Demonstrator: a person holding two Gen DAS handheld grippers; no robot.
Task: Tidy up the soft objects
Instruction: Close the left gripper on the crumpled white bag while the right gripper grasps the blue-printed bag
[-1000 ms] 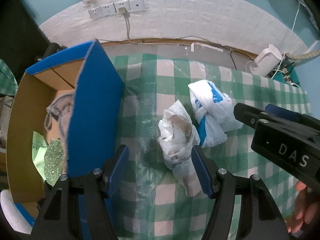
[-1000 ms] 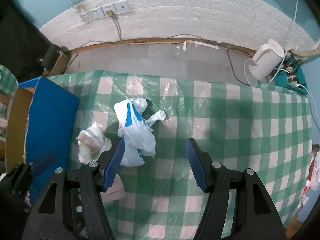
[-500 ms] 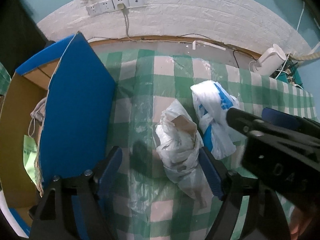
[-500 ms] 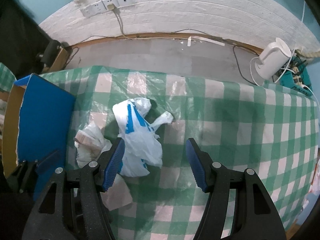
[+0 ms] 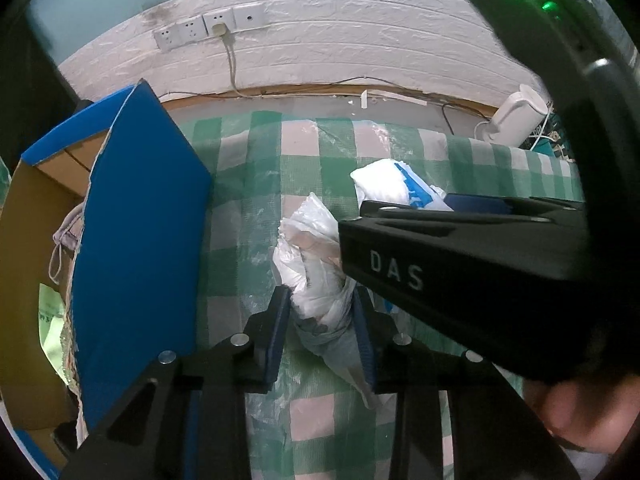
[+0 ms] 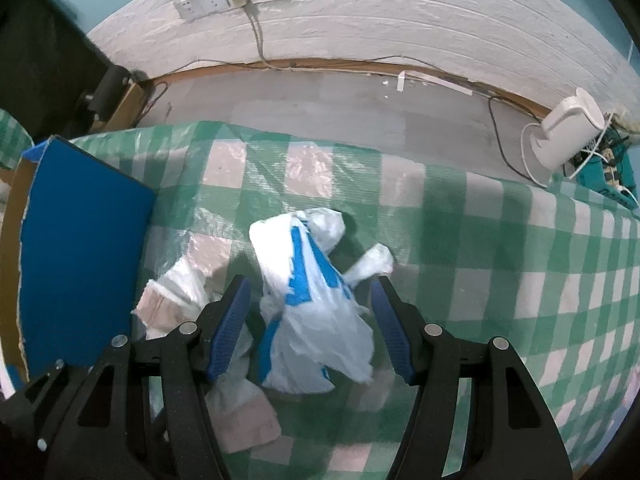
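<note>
A crumpled clear plastic bag (image 5: 308,240) with brownish paper inside lies on the green checked tablecloth (image 5: 248,184). My left gripper (image 5: 320,296) is closing on its lower part, and both blue pads press into the plastic. Just to its right lies a white and blue plastic bag (image 6: 304,280). My right gripper (image 6: 311,292) hangs open over it, one finger on each side and neither touching. In the right wrist view the clear bag (image 6: 180,284) shows left of the right gripper's left finger. The right gripper's black body hides much of the white and blue bag (image 5: 384,180) in the left wrist view.
An open cardboard box with a blue flap (image 5: 136,240) stands at the left, holding a grey cloth (image 5: 66,232) and green packaging (image 5: 50,328). A white kettle (image 6: 568,136) and cables sit on the floor beyond the table's far edge. A hand (image 5: 580,412) shows at the lower right.
My left jaws widened, then narrowed onto the clear bag. The right gripper came down and left over the white and blue bag and now fills the right of the left wrist view.
</note>
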